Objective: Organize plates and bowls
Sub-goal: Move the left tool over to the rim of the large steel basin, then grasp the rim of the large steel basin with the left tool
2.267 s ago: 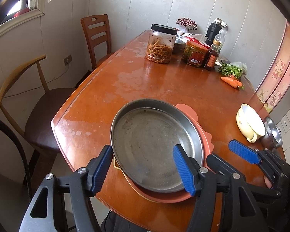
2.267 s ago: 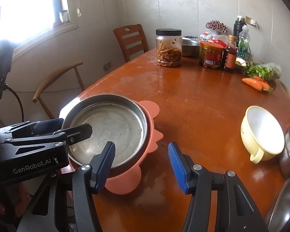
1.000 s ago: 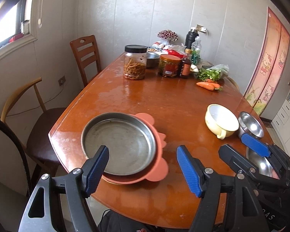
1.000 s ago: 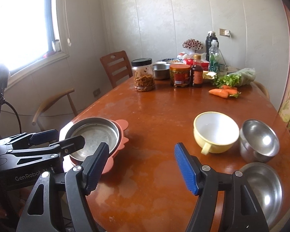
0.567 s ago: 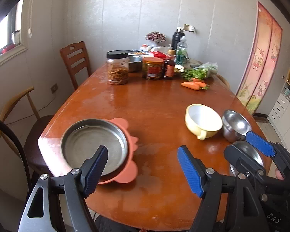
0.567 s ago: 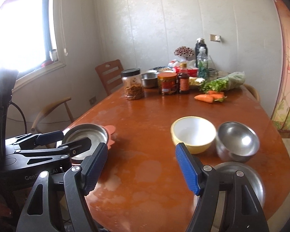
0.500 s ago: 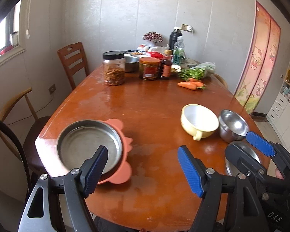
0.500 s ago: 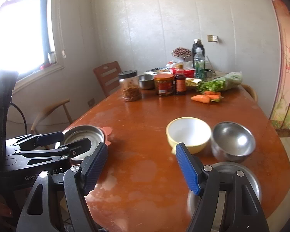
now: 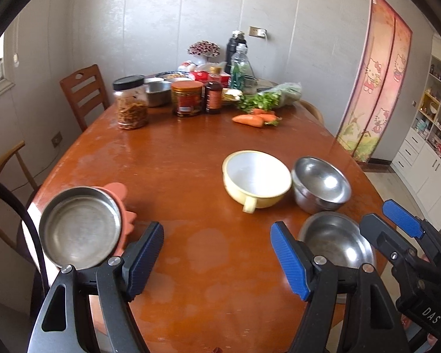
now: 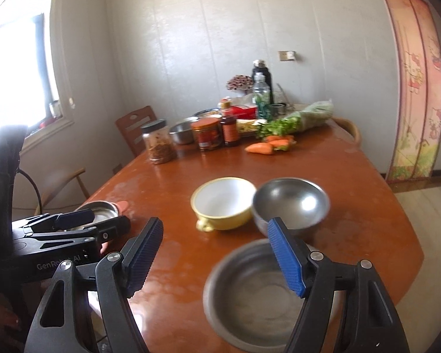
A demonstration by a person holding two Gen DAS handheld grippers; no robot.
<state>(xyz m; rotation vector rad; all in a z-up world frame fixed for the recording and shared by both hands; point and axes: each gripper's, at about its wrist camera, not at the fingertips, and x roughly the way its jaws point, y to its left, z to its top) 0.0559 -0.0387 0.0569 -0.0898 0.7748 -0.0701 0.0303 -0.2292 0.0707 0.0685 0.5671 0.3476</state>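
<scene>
Both grippers spread and empty over the tabletop

Now the left gripper [image 9: 217, 257] hangs above the brown tabletop [image 9: 176, 161] with its blue-padded fingers [image 9: 145, 260] released and nothing between them; only bare wood shows in the gap. Just outside its left finger a steel plate [image 9: 79, 226] sits on an orange plate [image 9: 123, 203] near the tabletop's edge. Ahead of its right finger stands a yellow bowl [image 9: 257, 178] with its handle turned toward the camera, and a steel bowl [image 9: 322, 184] sits just beside it, on the far side from the plates. A flat steel dish [image 9: 335, 242] lies just past the right finger, nearer the edge.

Beyond that dish the right gripper [image 10: 216, 253] is likewise spread and holds nothing. In its own view, which is somewhat blurred, the steel dish lies under and beside its right finger [image 10: 285, 259], while the yellow bowl and steel bowl stand ahead between the two fingers.

Far beyond both pairs of fingers, jars [image 9: 130, 103], bottles [image 9: 213, 92], greens and carrots [image 9: 250, 119] crowd the far end.
</scene>
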